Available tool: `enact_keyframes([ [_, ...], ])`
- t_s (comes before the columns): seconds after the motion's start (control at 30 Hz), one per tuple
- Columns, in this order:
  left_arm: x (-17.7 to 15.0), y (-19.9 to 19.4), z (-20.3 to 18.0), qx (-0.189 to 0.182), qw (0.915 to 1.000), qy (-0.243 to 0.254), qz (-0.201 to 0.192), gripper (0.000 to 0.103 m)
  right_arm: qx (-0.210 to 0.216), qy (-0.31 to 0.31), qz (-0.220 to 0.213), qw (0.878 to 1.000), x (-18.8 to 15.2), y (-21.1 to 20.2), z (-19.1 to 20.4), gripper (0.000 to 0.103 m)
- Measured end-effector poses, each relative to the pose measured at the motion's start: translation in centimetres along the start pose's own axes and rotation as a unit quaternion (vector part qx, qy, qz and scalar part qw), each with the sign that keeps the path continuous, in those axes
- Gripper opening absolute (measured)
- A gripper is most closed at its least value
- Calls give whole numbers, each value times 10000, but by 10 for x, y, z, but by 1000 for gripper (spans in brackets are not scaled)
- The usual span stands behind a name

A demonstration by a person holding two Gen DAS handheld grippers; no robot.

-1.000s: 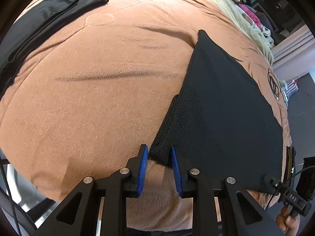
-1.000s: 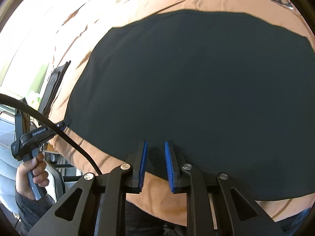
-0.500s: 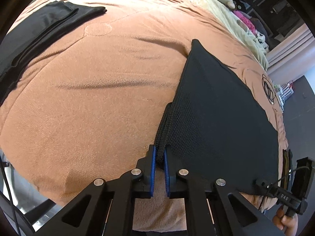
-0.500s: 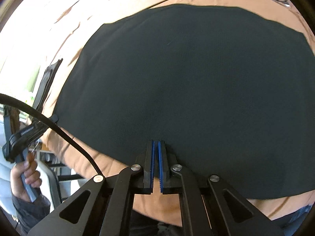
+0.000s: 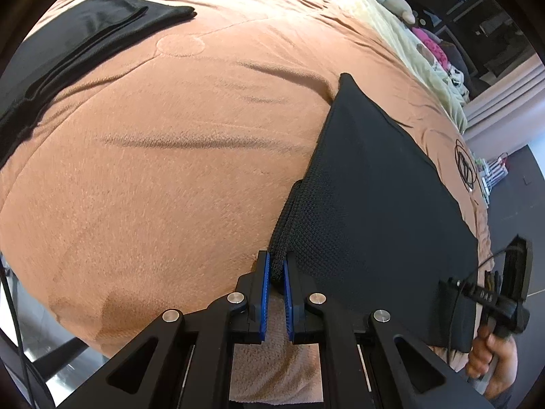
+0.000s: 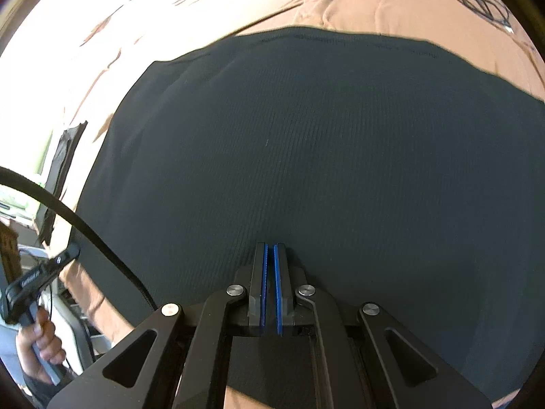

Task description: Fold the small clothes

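A black knit garment (image 5: 381,197) lies flat on the tan blanket (image 5: 170,170), folded double. My left gripper (image 5: 276,266) is shut on its near left corner, where the layers bunch between the blue pads. In the right wrist view the same garment (image 6: 323,153) fills the frame. My right gripper (image 6: 270,252) is shut on its near edge, the pads almost touching with cloth between them. The right gripper also shows at the far right of the left wrist view (image 5: 490,296), and the left gripper at the lower left of the right wrist view (image 6: 41,276).
Folded black clothes (image 5: 75,41) lie at the blanket's far left. A pale green cover (image 5: 415,58) and pink items (image 5: 432,47) lie beyond the bed. The blanket's near edge drops to the floor (image 5: 44,337). A black cable (image 6: 85,231) crosses the right wrist view.
Both grippers closed from open onto the garment's near edge. They have since pushed a little farther forward, and the corner cloth bunched up in the left one.
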State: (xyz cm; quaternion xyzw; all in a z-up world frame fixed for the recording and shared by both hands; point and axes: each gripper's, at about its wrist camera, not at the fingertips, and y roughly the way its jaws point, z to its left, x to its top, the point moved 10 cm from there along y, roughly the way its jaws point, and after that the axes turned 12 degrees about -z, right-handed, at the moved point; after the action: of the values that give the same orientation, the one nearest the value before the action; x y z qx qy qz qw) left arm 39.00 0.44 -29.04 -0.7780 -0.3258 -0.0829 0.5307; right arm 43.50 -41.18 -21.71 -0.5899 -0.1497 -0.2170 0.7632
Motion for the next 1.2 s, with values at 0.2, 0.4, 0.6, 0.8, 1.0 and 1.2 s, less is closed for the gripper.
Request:
enact_keyframes([
  [0.2,-1,3,1,92,9999,-75,10,8,-194,-29,-109,9997,34,16,-9,0],
  [0.4,-3,4,0,301,9995,-96,-35,8,-444,-63,-198,9988,58,34,-12,0],
  [0.6,-5,6,-3,481,9987,-124,-72,8,-626,-169,-286,9975,80,52,-14,0],
  [0.8,-6,10,-5,505,9986,-124,16,10,-721,-200,-383,9965,88,54,-21,0],
  [1.0,-5,13,-6,532,9984,-145,101,14,-759,-177,-421,9961,100,53,-30,0],
  [1.2,-5,16,-10,440,9989,-58,145,26,-579,73,-384,9976,116,60,-42,0],
])
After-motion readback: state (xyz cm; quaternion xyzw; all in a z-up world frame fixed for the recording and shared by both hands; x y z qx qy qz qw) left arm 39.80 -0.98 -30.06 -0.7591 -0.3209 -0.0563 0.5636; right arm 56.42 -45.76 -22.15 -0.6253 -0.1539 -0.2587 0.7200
